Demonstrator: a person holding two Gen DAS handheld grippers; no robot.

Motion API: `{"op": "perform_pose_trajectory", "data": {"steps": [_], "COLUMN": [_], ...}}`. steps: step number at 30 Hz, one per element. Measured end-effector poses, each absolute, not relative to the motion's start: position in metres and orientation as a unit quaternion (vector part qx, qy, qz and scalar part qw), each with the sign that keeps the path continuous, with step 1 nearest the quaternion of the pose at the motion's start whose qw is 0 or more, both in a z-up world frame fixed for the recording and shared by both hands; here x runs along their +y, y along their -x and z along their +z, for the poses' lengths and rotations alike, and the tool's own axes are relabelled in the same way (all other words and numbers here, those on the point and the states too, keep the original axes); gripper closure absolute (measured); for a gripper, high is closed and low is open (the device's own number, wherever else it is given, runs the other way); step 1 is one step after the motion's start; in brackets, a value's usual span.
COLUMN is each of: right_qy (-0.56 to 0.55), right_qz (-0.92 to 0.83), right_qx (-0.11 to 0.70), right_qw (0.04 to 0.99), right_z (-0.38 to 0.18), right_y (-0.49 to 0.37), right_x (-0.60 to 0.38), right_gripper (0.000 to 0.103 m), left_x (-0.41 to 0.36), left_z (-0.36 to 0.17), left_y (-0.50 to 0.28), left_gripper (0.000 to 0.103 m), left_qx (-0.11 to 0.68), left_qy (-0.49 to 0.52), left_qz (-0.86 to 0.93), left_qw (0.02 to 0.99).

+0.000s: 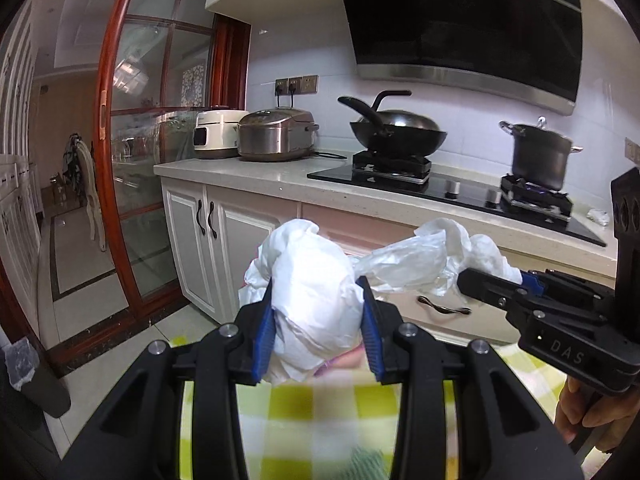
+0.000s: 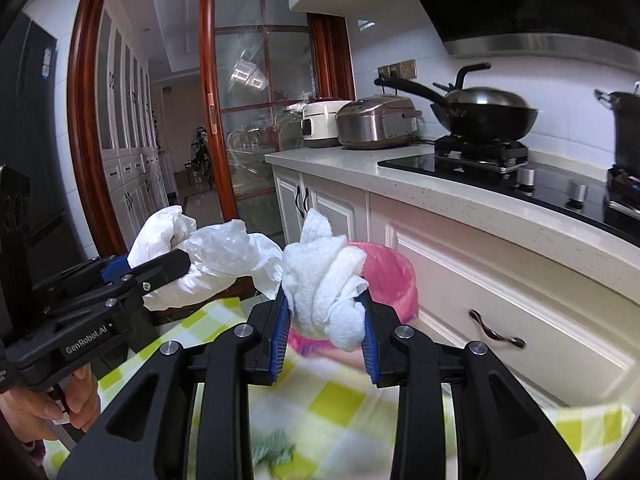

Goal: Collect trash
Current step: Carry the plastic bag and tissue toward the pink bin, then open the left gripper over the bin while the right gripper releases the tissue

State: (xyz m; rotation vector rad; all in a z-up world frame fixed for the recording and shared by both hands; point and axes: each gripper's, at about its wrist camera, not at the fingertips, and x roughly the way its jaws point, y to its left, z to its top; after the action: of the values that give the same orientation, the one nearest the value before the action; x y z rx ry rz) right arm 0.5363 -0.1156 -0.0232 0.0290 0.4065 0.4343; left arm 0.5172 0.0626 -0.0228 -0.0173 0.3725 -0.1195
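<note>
My left gripper [image 1: 318, 304] is shut on a crumpled white plastic bag [image 1: 316, 280], held up above a table with a yellow-green checked cloth [image 1: 332, 412]. The bag and left gripper [image 2: 176, 260] also show in the right wrist view, bag [image 2: 224, 256] at left. My right gripper [image 2: 326, 316] is shut on a wad of white paper towel [image 2: 328, 280], just in front of a bin lined with a pink bag [image 2: 390, 276]. In the left wrist view the right gripper [image 1: 476, 278] enters from the right, holding the towel [image 1: 480, 248]. The pink bin is mostly hidden behind the trash there.
A white kitchen counter [image 1: 256, 172] runs behind, with two rice cookers [image 1: 276, 134], a wok [image 1: 396, 130] and a pot [image 1: 540, 156] on a black hob. Cabinet doors and a drawer handle [image 2: 496, 334] are close at right. A red-framed glass sliding door [image 1: 156, 152] stands at left.
</note>
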Motion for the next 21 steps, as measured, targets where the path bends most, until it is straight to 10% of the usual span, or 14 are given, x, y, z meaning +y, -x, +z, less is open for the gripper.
{"op": "perform_pose_trajectory", "data": {"steps": [21], "right_qy": [-0.007], "right_qz": [0.212], "right_qx": [0.265], "right_qw": [0.941], "right_z": [-0.086], "right_y": [-0.739], "right_x": [-0.097], "right_gripper": [0.069], "left_x": [0.087], "left_z": [-0.103], "left_y": [-0.72], "left_gripper": [0.06], "left_qx": [0.258], "left_qy": [0.045], "left_qz": [-0.086], "left_qw": [0.961]}}
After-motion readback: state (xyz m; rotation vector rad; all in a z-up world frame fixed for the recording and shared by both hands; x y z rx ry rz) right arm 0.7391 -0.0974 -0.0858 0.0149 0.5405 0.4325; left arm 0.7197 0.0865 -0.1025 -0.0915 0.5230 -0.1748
